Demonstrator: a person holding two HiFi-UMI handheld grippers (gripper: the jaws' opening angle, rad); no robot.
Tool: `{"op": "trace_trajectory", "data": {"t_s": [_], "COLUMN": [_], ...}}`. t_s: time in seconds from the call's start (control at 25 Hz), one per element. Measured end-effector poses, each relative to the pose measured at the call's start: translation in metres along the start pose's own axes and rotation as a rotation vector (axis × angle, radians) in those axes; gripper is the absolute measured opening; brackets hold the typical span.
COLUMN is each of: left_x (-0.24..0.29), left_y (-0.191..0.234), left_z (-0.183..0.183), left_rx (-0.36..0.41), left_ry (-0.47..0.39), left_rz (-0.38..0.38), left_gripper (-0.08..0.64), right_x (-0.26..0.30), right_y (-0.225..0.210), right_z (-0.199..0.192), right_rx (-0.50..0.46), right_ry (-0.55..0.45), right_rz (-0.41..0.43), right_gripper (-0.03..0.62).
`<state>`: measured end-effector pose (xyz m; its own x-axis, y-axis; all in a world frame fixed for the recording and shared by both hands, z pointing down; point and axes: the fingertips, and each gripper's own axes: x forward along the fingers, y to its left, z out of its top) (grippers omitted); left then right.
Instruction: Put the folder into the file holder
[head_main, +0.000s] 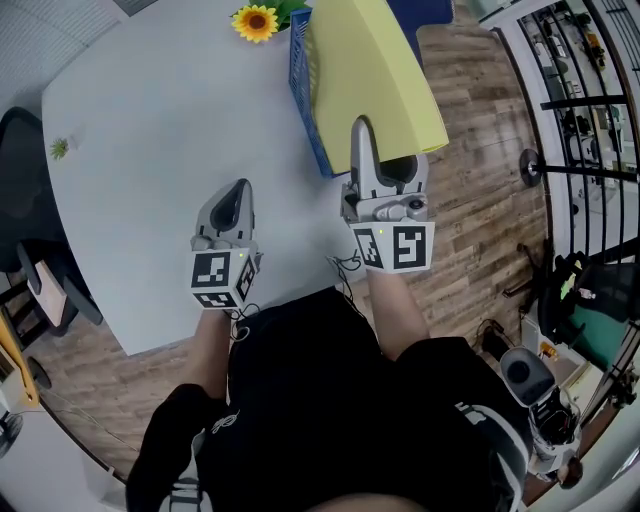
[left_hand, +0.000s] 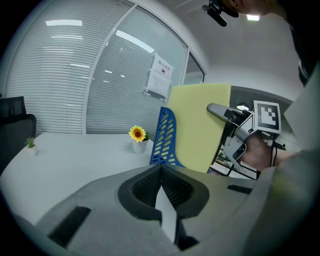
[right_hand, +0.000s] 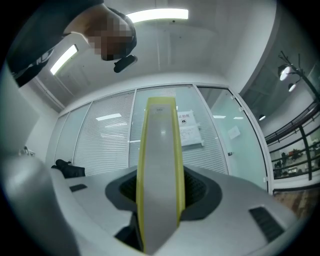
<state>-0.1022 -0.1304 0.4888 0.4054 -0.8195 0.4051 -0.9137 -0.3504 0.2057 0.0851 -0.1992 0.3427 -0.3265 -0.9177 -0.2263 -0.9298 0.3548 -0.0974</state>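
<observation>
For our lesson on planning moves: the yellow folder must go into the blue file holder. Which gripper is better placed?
Right. The right gripper clamps the folder beside the file holder; the left gripper hangs shut and empty over the table.

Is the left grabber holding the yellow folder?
No, the yellow folder is clamped in the right gripper, while the left gripper is shut on nothing.

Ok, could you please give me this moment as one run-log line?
right gripper: shut on folder | folder: standing at file holder | left gripper: shut, empty, over table
</observation>
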Motion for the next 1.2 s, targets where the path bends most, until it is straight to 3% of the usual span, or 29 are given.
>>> {"op": "trace_trajectory", "data": {"t_s": [1.2], "left_x": [0.005], "left_y": [-0.001], "left_z": [-0.008], "left_rx": [-0.011], "left_ry": [0.01], "left_rz": [0.001], "left_gripper": [0.006], "right_x": [-0.008], "right_y": [0.011], "right_z": [-0.047], "right_rx": [-0.057], "right_ry": [0.151], "right_rz": [0.03], "right_gripper": [0.176]}}
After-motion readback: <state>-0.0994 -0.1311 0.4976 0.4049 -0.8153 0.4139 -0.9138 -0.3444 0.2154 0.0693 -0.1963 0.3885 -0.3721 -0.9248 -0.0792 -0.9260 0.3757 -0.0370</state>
